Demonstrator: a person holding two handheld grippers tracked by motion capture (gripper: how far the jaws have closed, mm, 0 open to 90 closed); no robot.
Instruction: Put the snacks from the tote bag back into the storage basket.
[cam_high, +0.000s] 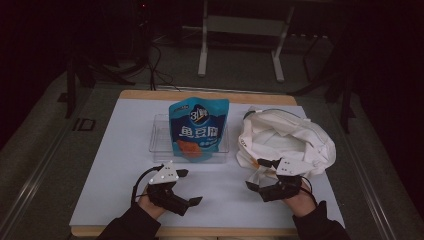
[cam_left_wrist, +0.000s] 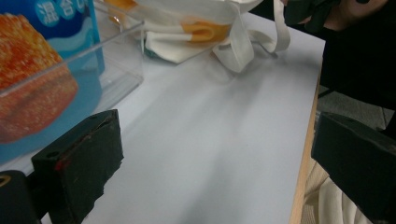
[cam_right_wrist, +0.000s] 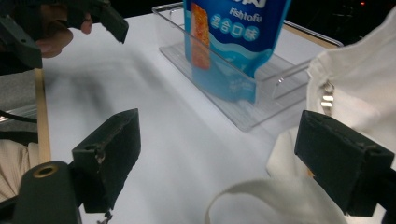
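1. Right now your left gripper (cam_high: 186, 186) sits near the front edge of the white table (cam_high: 120, 165), left of centre, with its jaws spread wide and nothing between them; its own view shows bare tabletop in the gap, so it looks parked rather than working.

2. Your right gripper (cam_high: 256, 173) is at the front-right, jaws also apart, hovering at the near hem of the white tote bag (cam_high: 287, 137). In the right gripper view the bag's strap (cam_right_wrist: 261, 193) loops just below the jaws, unclamped. That placement suggests you mean to take hold of the strap or hem to open the bag.

3. The blue fish tofu snack pouch (cam_high: 198, 127) stands upright in the clear plastic tray (cam_high: 159, 137), toward the back-centre of the table, just left of the bag. Propped like that, its top edge is easy to pinch from above.

4. The bag lies crumpled near the right edge, its mouth facing up and toward the tray, which would suit sliding the pouch across into it.

5. Judging from this, nothing is gripped yet; securing the bag likely comes first.
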